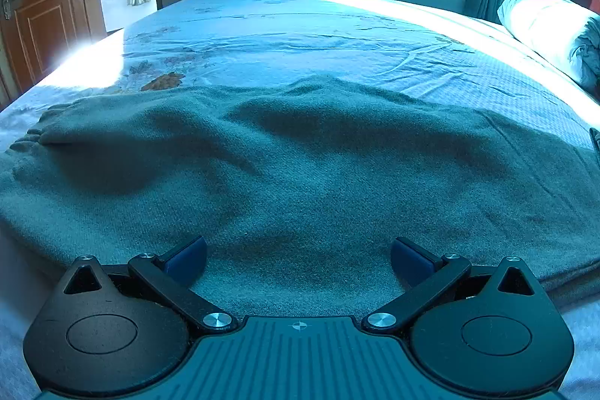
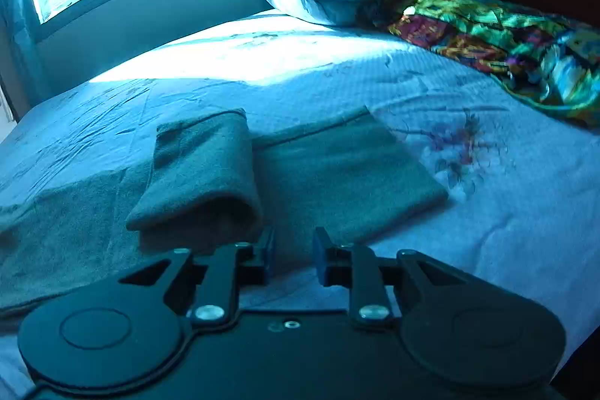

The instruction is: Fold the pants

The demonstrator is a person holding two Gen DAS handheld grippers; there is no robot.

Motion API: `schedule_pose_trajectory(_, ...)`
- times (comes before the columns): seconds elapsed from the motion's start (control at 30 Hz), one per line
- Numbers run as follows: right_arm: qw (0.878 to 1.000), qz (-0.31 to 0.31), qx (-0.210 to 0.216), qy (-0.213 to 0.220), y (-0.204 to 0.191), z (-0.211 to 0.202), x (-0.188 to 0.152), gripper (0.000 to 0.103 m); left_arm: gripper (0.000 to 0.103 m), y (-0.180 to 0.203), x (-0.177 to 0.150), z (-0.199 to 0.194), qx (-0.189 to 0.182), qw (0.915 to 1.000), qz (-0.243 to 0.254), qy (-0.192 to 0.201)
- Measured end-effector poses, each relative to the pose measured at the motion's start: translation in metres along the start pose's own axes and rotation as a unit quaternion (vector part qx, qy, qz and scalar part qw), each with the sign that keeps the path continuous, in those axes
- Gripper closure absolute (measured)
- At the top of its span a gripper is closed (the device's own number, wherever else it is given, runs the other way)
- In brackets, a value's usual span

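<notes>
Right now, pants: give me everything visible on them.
The pants are grey-green, of a soft fleecy knit, and lie spread on the bed sheet near its front edge. In the left wrist view they lie broad with shallow wrinkles and a gathered edge at far left. In the right wrist view one leg end is folded back over itself in a loose roll, while the other leg lies flat beside it. The left hand-held gripper is open above the fabric; the right hand-held gripper holds nothing.
</notes>
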State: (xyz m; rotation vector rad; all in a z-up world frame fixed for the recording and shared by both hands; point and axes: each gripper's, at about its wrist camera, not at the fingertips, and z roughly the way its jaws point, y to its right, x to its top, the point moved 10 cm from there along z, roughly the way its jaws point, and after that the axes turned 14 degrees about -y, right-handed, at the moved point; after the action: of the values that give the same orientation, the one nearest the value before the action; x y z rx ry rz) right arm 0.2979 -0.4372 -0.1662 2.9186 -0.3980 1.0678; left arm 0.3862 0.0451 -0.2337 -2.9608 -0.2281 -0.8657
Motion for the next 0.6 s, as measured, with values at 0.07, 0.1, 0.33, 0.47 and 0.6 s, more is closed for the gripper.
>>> schedule_pose_trajectory(0.07,0.997,-0.076,-0.017,0.014,-0.022,-0.001,0.011,0.089,0.0,0.001,0.0,0.0,0.003,1.0,-0.001,0.0)
schedule_pose_trajectory(0.1,0.992,-0.119,-0.033,0.021,-0.035,0.002,0.016,0.085,0.0,0.001,0.0,0.0,0.004,1.0,-0.002,0.0)
schedule_pose_trajectory(0.33,0.923,-0.364,-0.126,0.019,-0.097,0.031,0.017,0.061,0.0,-0.01,0.004,-0.006,0.012,0.9998,-0.014,0.002)
schedule_pose_trajectory(0.47,0.894,-0.421,-0.15,0.016,-0.113,0.048,0.009,0.062,0.0,-0.012,0.006,-0.001,0.016,0.9998,-0.009,-0.003)
schedule_pose_trajectory(0.6,0.874,-0.452,-0.176,0.029,-0.123,0.063,0.011,0.081,0.0,-0.01,0.006,0.001,0.019,0.9998,-0.005,-0.003)
